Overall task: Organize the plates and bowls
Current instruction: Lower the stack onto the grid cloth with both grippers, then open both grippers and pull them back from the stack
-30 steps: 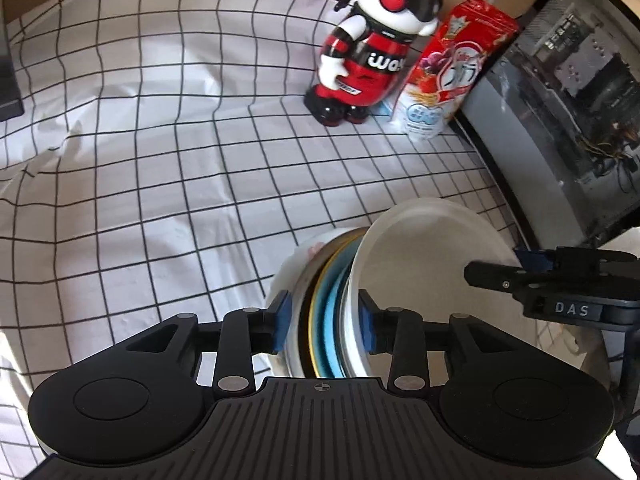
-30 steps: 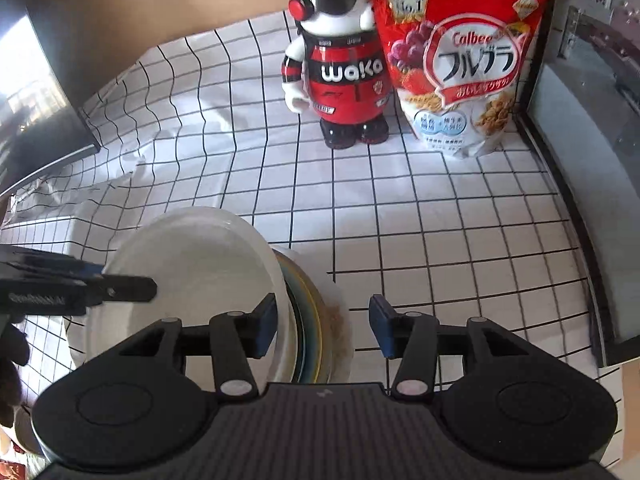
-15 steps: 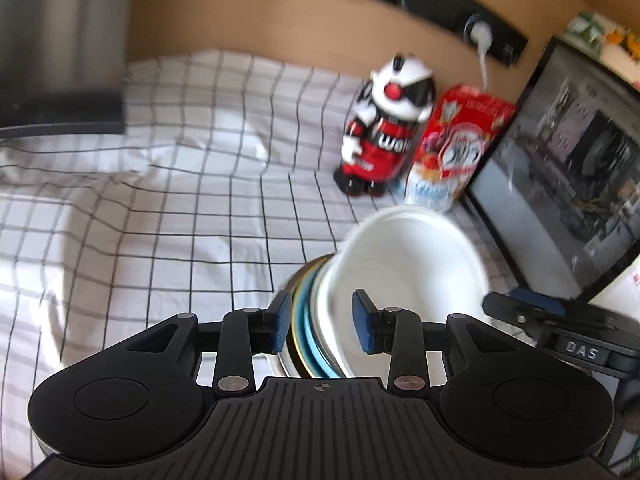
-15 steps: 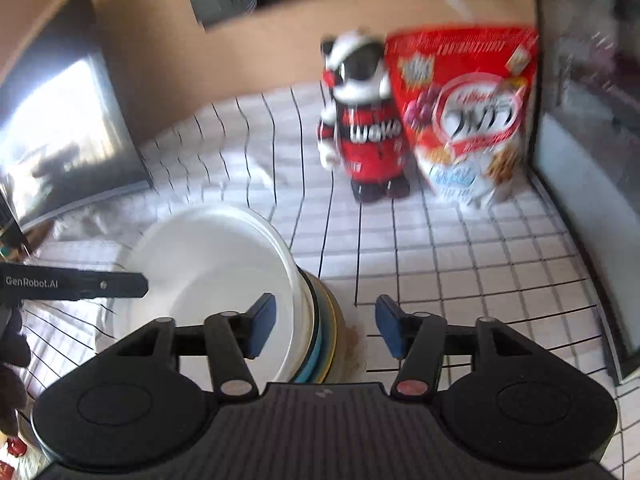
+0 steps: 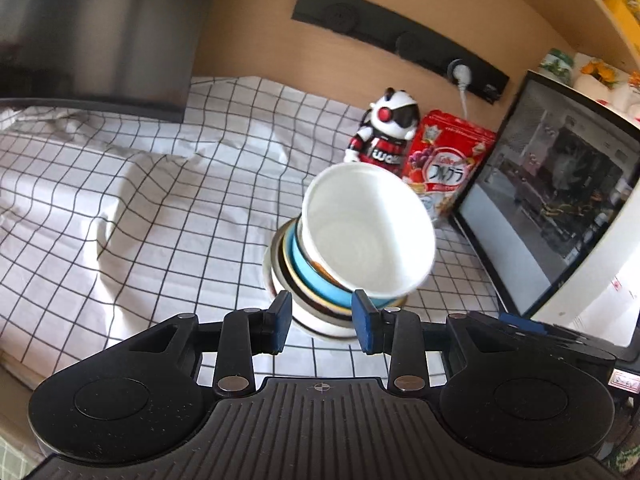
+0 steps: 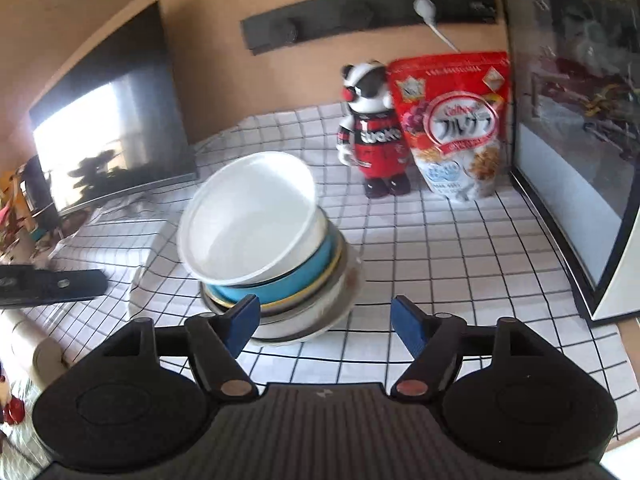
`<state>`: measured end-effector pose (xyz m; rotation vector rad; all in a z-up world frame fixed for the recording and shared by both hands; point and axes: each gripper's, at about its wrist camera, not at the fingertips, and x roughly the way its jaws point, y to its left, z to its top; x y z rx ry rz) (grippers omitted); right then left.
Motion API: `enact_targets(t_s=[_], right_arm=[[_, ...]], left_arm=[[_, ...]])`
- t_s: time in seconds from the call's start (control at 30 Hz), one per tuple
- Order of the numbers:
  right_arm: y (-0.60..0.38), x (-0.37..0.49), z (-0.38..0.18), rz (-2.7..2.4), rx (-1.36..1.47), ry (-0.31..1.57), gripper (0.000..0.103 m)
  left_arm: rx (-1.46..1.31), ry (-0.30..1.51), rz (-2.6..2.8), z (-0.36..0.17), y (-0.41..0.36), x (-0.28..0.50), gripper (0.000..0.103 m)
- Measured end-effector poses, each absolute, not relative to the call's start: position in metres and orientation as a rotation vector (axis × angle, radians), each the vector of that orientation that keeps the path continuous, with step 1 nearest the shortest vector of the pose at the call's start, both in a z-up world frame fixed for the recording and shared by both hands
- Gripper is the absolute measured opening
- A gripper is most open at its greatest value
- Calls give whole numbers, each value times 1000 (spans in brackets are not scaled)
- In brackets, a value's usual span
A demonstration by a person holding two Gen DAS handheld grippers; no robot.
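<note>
A stack of nested bowls and plates (image 5: 320,280) stands on the checked cloth (image 5: 140,216), with a white bowl (image 5: 364,232) on top, tilted, above a blue bowl (image 5: 316,280). The stack also shows in the right wrist view (image 6: 280,280), where the white bowl (image 6: 248,216) leans left. My left gripper (image 5: 322,322) is open and empty, pulled back just short of the stack. My right gripper (image 6: 324,320) is open and empty, wide apart, just in front of the stack's right side.
A robot figurine (image 5: 386,132) and a red cereal bag (image 5: 444,168) stand at the back. A dark monitor (image 5: 560,200) is on the right and a dark screen (image 6: 108,120) on the left. The wooden wall lies behind.
Both grippers have drawn back and up from the stack. The left gripper let go of the stack's rim and opened. The right gripper opened wider. The stack stays on the cloth.
</note>
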<state>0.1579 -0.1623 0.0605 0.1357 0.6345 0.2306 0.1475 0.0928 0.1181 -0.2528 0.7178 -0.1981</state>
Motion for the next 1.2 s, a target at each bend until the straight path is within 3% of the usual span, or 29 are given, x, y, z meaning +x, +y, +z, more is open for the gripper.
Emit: enact_targets(t_s=[0.23, 0.4, 0.63, 0.83, 1.0, 1.2], right_arm=[[-166, 200, 84, 184, 143, 613, 74], [-154, 250, 99, 156, 87, 601, 74], [-138, 321, 76, 99, 45, 688, 73], [-144, 334, 63, 59, 59, 706, 72], [-146, 307, 77, 98, 62, 565, 72], [-133, 317, 65, 147, 15, 609, 72]], left_arm=[[-269, 740, -168, 121, 88, 222, 36], [-88, 752, -199, 120, 68, 274, 36], [-56, 834, -241, 88, 72, 334, 35], [-77, 804, -330, 86, 75, 339, 35], [-63, 745, -394, 99, 71, 330, 35], [-34, 776, -371, 88, 66, 341, 35]])
